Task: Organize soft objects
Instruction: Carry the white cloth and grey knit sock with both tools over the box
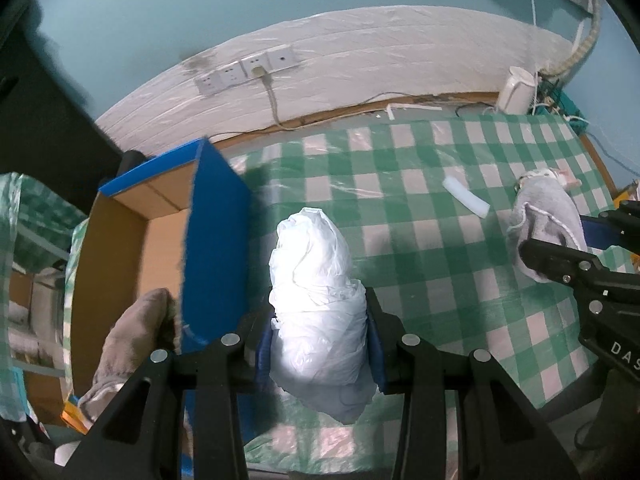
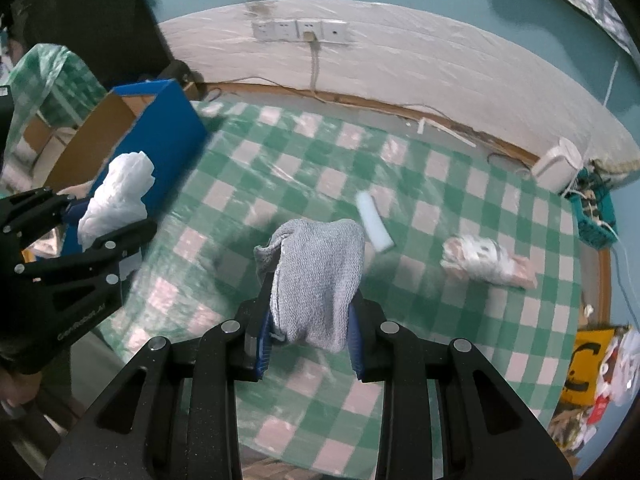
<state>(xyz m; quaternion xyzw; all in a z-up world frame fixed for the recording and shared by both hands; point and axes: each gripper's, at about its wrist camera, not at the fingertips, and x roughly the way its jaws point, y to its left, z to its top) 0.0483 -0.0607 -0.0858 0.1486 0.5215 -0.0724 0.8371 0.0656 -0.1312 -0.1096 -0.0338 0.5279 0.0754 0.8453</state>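
Observation:
My left gripper (image 1: 320, 340) is shut on a crumpled white plastic bag (image 1: 316, 292), held above the green checked tablecloth (image 1: 420, 200) just right of a blue cardboard box (image 1: 216, 240). In the right wrist view that bag (image 2: 116, 200) and the left gripper (image 2: 100, 224) hang beside the blue box (image 2: 168, 136). My right gripper (image 2: 310, 332) is shut on a grey knitted cloth (image 2: 316, 272), lifted off the table. The left wrist view shows the same grey cloth (image 1: 548, 220) in the right gripper (image 1: 568, 240) at the right edge. A grey-brown cloth (image 1: 132, 340) lies inside the box.
A white foam strip (image 2: 374, 222) and a pink-white crumpled bundle (image 2: 486, 260) lie on the tablecloth (image 2: 440, 320). A white device (image 2: 558, 164) and a teal basket (image 2: 596, 216) with cables stand at the far right corner. Wall sockets (image 2: 300, 31) with a cord sit behind.

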